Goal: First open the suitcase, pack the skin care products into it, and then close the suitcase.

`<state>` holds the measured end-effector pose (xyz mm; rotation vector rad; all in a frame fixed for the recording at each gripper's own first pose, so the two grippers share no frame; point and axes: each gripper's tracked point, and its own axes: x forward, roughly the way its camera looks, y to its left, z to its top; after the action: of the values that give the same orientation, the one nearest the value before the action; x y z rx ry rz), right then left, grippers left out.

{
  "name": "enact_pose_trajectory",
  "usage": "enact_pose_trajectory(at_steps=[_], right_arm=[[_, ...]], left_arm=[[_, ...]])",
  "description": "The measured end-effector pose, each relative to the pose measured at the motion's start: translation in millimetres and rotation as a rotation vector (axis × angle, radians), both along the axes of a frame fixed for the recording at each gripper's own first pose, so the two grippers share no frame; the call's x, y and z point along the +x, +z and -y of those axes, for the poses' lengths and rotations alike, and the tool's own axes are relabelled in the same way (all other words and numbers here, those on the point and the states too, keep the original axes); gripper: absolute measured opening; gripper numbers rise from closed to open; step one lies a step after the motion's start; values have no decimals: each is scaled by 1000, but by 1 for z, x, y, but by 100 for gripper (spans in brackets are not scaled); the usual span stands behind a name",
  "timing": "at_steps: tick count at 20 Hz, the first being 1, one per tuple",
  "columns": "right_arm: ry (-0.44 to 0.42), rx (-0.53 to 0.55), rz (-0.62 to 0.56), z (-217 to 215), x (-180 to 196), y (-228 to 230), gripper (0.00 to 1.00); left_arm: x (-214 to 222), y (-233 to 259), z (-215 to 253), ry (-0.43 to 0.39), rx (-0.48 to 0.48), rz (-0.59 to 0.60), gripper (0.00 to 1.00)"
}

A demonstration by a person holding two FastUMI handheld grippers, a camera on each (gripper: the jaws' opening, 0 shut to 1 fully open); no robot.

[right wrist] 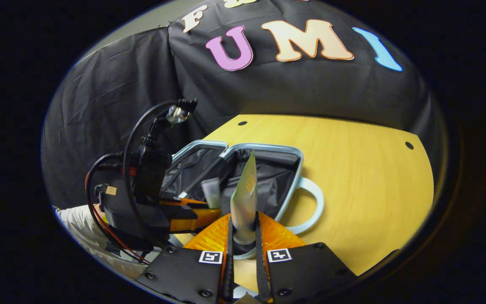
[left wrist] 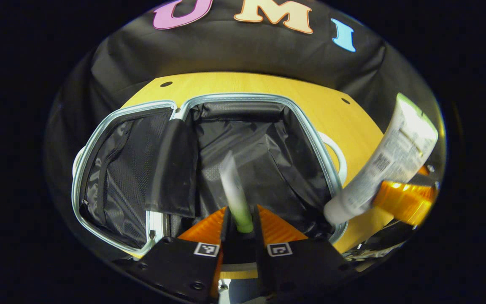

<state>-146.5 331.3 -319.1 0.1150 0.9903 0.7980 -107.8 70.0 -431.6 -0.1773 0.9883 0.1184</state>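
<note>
The suitcase (left wrist: 310, 135) lies open on the table, with a pale blue rim and black lining; its mesh lid half (left wrist: 116, 177) lies to the left. My left gripper (left wrist: 241, 213) is shut on a slim tube with a green cap (left wrist: 236, 194), held over the main compartment. My right gripper (right wrist: 243, 221) is shut on a white and green tube (right wrist: 245, 196), standing upright just in front of the suitcase (right wrist: 295, 177). In the left gripper view that white tube (left wrist: 388, 164) hangs beside the suitcase's right rim, in the orange fingers (left wrist: 403, 198).
The yellow wooden table (right wrist: 352, 169) stretches bare to the right of the suitcase. A pale blue carry handle (right wrist: 314, 202) sticks out from the suitcase's right side. The left gripper's body with its cables (right wrist: 141, 185) and a white sleeve (right wrist: 74, 219) stand at the left.
</note>
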Motion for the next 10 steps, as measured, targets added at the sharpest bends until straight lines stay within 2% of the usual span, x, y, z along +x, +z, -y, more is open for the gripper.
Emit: enact_pose_trajectory(at_steps=[1, 2, 3, 4, 5, 6, 7, 10], right_arm=[[13, -13, -15, -6, -5, -6, 24], [23, -32, -31, -13, -9, -16, 20], [30, -52, -57, -18, -14, -23, 24], [29, -63, -85, -24, -17, -31, 24], [26, -70, -114, -29, -20, -38, 24], [21, -83, -140, -32, -23, -44, 24], [12, -95, -153, -35, -23, -49, 24], [-18, -151, -149, -38, -19, -61, 25]], left_arm=[[5, 5, -1, -7, -18, 23, 34], [8, 11, -5, -13, -26, 47, 49], [11, 17, -8, -18, -31, 70, 65], [14, 23, -14, -19, -33, 89, 72], [16, 27, -21, -16, -34, 103, 74], [18, 33, -30, -11, -33, 120, 81], [19, 36, -39, 1, -32, 133, 77], [22, 50, -75, 52, -33, 164, 81]])
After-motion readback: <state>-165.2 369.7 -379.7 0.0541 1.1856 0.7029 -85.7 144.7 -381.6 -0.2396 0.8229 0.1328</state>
